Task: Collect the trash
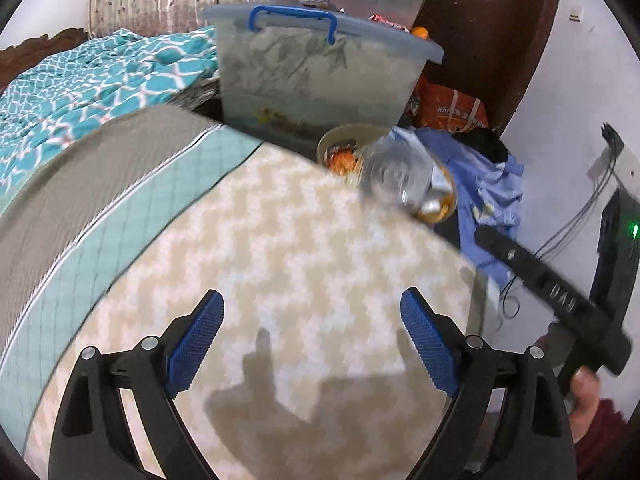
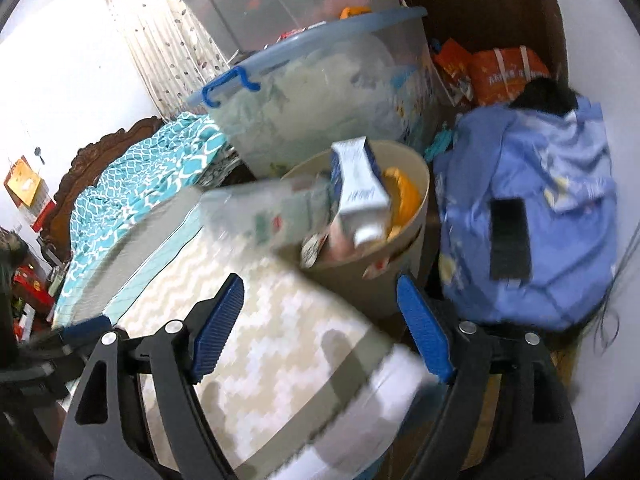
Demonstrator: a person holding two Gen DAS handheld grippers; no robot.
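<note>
Blur smears one clear plastic bottle (image 2: 256, 216) at rim of round beige trash bin (image 2: 360, 280), label unreadable; one white-blue carton (image 2: 358, 188) inside; left gripper (image 1: 312, 344), right gripper (image 2: 320, 328) both spread, empty

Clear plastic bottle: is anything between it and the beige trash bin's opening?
Nothing visible blocks it. The blurred clear plastic bottle is at the beige trash bin rim, free of both open grippers. The bin already holds a white carton and orange wrappers, but its mouth stays open.

Teal lattice-patterned blanket (image 1: 100, 76), beige bin (image 2: 360, 280)
</note>
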